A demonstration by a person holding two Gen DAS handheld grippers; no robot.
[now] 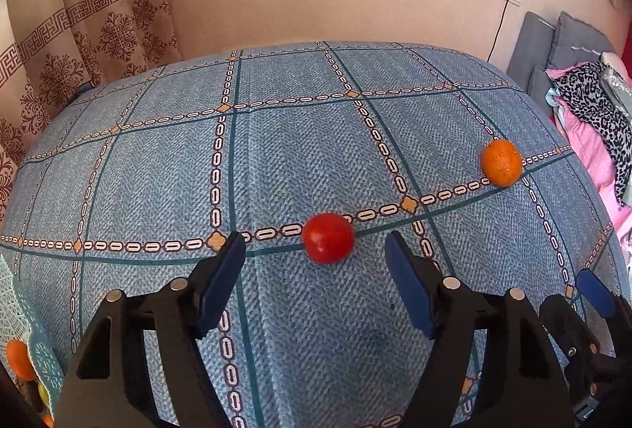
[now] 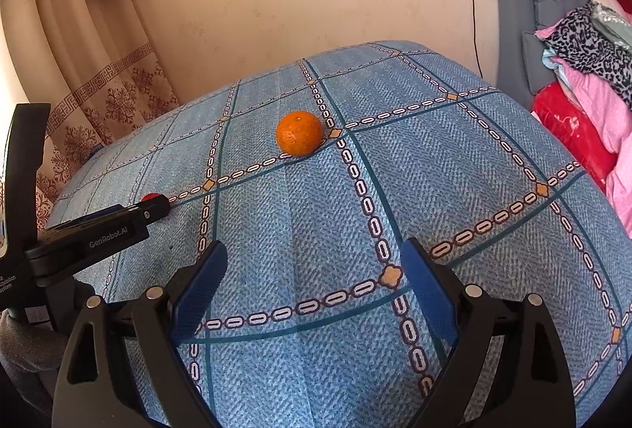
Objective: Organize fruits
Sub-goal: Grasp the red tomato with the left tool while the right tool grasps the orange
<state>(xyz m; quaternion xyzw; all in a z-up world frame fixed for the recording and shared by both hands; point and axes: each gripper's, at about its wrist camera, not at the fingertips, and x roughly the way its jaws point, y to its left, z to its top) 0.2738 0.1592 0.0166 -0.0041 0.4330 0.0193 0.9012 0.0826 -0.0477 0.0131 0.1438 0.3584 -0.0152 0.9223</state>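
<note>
Blue cloth (image 1: 276,159): one tomato (image 1: 328,238), one tangerine (image 1: 501,163).

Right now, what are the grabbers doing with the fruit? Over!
Left gripper open, lined up just short of the tomato. Right gripper open, empty, facing the orange. Nothing in the way on the tablecloth.
</note>
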